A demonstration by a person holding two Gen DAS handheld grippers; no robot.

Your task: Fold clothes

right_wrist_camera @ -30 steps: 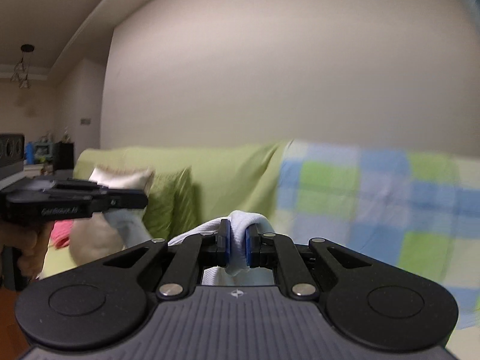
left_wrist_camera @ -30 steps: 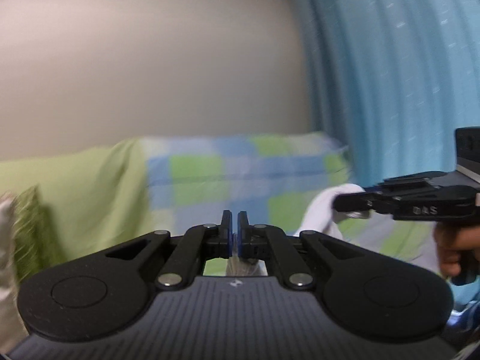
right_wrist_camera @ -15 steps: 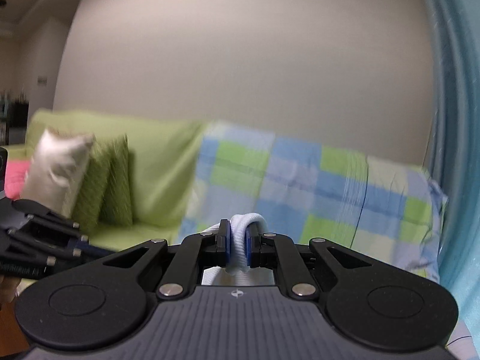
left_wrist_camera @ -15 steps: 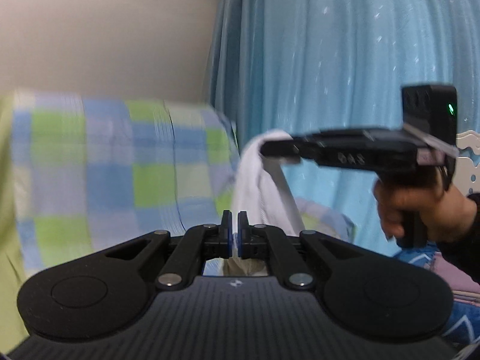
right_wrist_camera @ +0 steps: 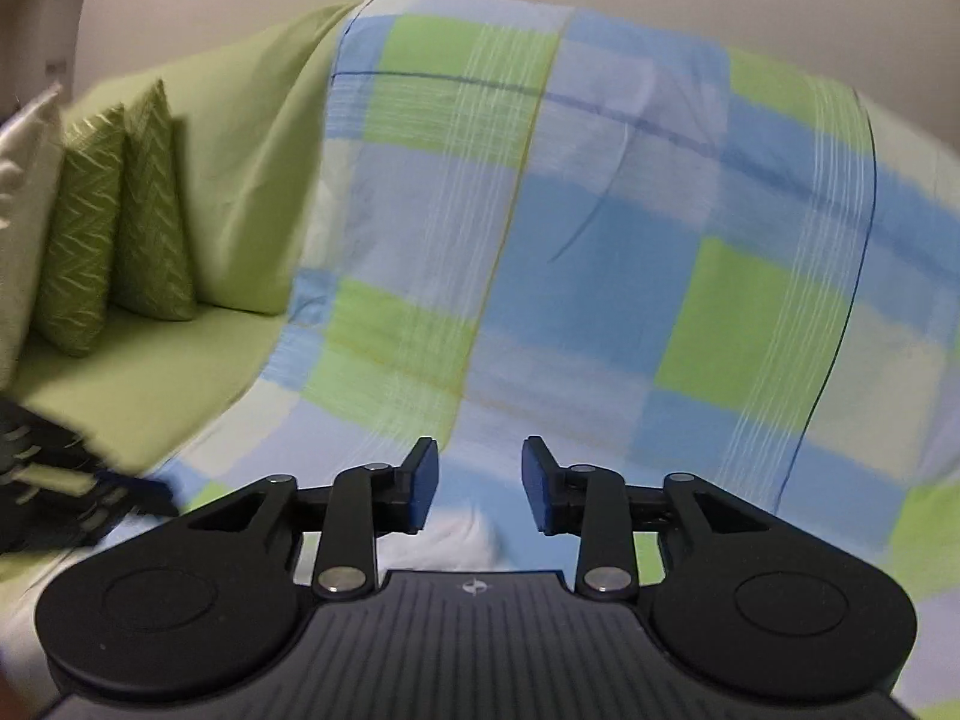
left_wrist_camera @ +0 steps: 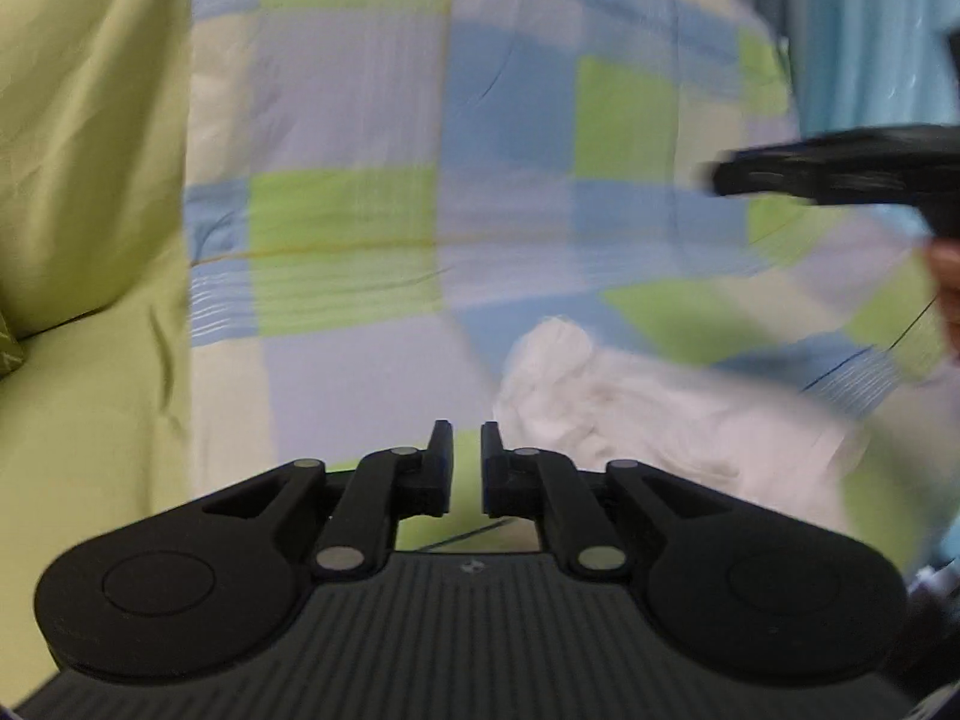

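left gripper (left_wrist_camera: 466, 461): mine, jaws slightly apart, narrow gap, nothing between them. Pointing down at the sofa seat.
right gripper (right_wrist_camera: 480, 483): mine, jaws spread wide, blue pads (right_wrist_camera: 425, 480) showing, nothing held. From the left wrist view it shows as a blurred black bar at upper right, above the cloth.
cloth (left_wrist_camera: 654, 414): white, crumpled in a heap on the plaid cover, just right of and beyond my left fingertips, not touching them. In the right wrist view only a small white patch (right_wrist_camera: 447, 537) shows, below and between the open jaws.
cover (right_wrist_camera: 600, 252): blue/green/white plaid, draped over the sofa back and seat.
sofa (left_wrist_camera: 90, 192): plain green, left of the cover.
cushions (right_wrist_camera: 114, 222): two green zigzag ones upright at the far left, a pale one beside them at the edge.
hand (left_wrist_camera: 948, 288): sliver at the right edge, on the right gripper's handle.
writing: none readable; only a small logo mark on each gripper body, too blurred to read.
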